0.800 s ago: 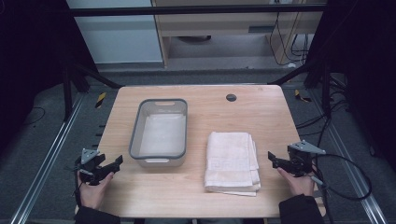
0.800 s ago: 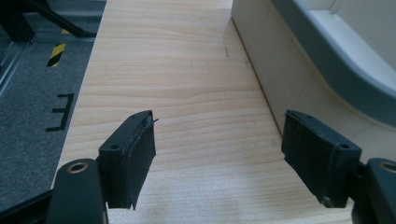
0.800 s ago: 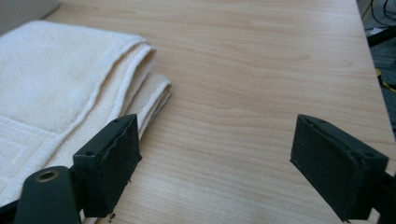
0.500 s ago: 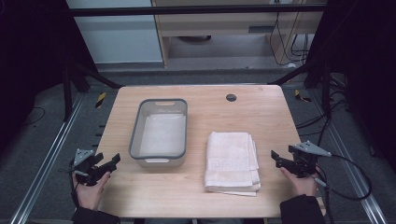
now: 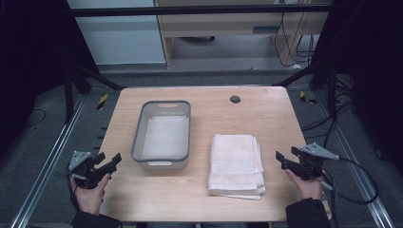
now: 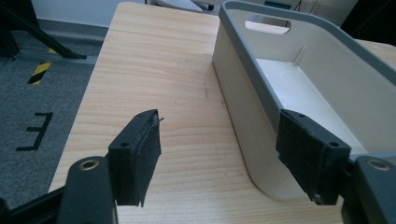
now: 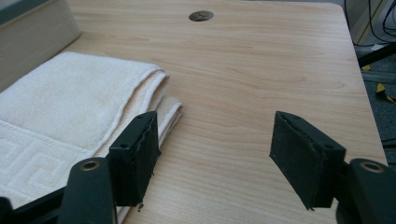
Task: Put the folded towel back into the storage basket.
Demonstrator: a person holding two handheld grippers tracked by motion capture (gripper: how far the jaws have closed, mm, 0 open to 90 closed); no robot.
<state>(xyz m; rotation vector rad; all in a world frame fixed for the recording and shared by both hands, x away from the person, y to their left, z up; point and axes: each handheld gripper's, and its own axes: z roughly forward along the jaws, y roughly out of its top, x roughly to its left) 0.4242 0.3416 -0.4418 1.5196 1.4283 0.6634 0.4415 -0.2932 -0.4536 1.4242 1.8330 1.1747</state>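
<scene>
Two open grippers flank a tub and a towel.
Left gripper (image 5: pixel 108 160) holds nothing, jaws spread, the grey-rimmed tub (image 5: pixel 164 135) just to its right; beyond lies the folded towel (image 5: pixel 236 164), then the right gripper (image 5: pixel 286 159), jaws apart and empty, towel near its left.

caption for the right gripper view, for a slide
Open right gripper hovers over the wooden table, beside the edge of a folded cream towel.
</scene>
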